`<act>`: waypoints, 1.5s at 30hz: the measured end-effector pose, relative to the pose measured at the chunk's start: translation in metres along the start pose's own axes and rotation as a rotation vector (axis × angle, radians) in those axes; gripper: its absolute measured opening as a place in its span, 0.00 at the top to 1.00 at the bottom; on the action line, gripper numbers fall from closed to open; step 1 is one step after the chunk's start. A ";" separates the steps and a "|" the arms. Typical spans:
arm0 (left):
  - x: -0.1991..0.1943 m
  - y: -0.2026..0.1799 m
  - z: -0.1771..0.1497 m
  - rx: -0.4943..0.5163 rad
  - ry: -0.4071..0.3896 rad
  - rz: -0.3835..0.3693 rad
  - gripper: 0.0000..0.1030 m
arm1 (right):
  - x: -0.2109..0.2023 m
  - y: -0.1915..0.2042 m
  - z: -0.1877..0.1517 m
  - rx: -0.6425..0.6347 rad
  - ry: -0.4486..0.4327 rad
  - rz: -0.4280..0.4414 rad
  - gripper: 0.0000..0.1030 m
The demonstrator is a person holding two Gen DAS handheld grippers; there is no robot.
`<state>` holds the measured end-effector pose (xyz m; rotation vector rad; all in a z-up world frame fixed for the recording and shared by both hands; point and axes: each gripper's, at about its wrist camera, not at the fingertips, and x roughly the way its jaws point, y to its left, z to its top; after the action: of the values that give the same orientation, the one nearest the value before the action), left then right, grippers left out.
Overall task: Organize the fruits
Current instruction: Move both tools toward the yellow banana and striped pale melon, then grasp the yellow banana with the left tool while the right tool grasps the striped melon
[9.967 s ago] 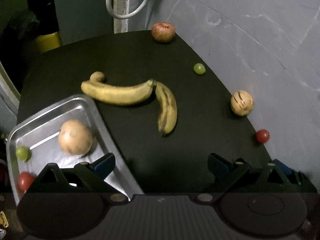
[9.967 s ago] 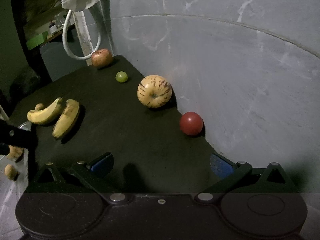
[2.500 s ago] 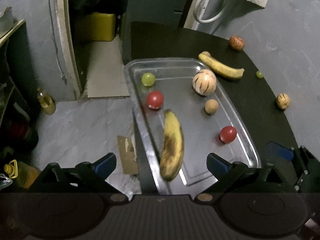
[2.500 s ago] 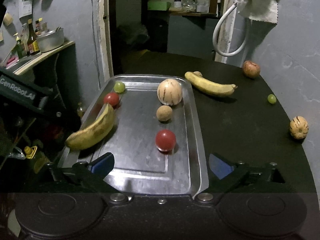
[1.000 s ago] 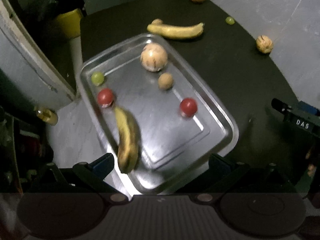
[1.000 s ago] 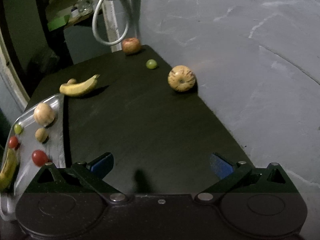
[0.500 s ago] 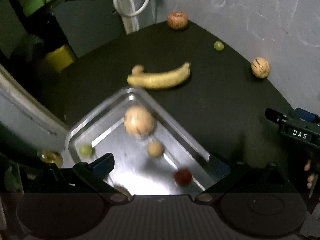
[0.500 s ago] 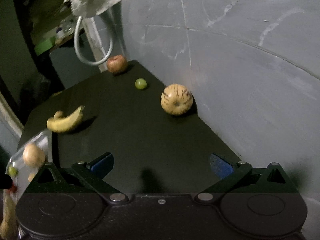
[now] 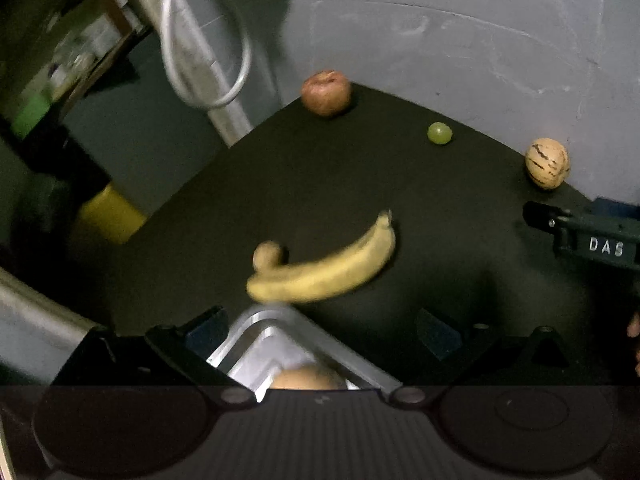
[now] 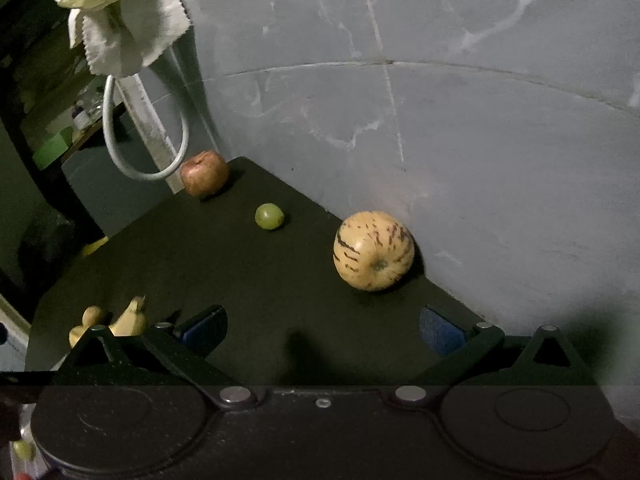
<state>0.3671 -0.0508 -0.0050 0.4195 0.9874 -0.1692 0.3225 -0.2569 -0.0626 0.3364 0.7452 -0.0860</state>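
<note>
On the black table [image 9: 440, 240] lie a yellow banana [image 9: 324, 270] with a small tan fruit [image 9: 267, 254] at its left end, a reddish apple [image 9: 326, 92], a green grape [image 9: 439, 133] and a striped yellow melon [image 9: 547, 163]. A corner of the metal tray [image 9: 260, 336] shows between my open left gripper's [image 9: 320, 330] fingers, with a pale round fruit [image 9: 306, 378] in it. My right gripper [image 10: 322, 330] is open and empty, a short way in front of the striped melon [image 10: 374, 251]. Beyond it lie the grape [image 10: 269, 216] and the apple [image 10: 204, 173]. The right gripper's body [image 9: 592, 236] shows at the left view's right edge.
A grey wall [image 10: 440, 100] borders the table's far and right sides. A white hose loop [image 10: 140, 140] and a cloth [image 10: 120, 16] hang by the far corner. The banana's tip [image 10: 134, 316] peeks behind my right gripper's left finger. A yellow object [image 9: 108, 216] stands beyond the table's left edge.
My left gripper has swung from over the tray toward the banana, so the tray now shows only a corner. My right gripper has closed in on the striped melon.
</note>
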 end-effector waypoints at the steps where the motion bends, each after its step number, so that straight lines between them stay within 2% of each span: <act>1: 0.005 -0.001 0.002 0.024 -0.007 0.003 0.01 | 0.003 -0.001 0.000 0.009 -0.002 -0.004 0.01; 5: 0.020 -0.001 0.011 0.070 -0.042 -0.019 0.02 | 0.016 -0.003 0.007 0.054 -0.008 -0.036 0.02; 11: 0.038 -0.006 0.021 0.096 -0.052 -0.056 0.05 | 0.028 -0.008 0.011 0.100 -0.024 -0.063 0.02; 22: 0.055 -0.018 0.022 0.112 -0.025 -0.098 0.08 | 0.039 -0.014 0.016 0.155 -0.034 -0.069 0.03; 32: 0.070 -0.019 0.024 0.109 0.009 -0.104 0.17 | 0.044 -0.020 0.019 0.199 -0.043 -0.069 0.04; 37: 0.074 -0.020 0.025 0.122 0.015 -0.099 0.20 | 0.042 -0.021 0.016 0.202 -0.044 -0.060 0.08; 45: 0.081 -0.020 0.026 0.118 0.014 -0.094 0.36 | 0.041 -0.022 0.018 0.216 -0.050 -0.064 0.17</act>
<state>0.4250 -0.0754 -0.0660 0.4828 1.0146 -0.3110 0.3602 -0.2814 -0.0843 0.5146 0.6986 -0.2361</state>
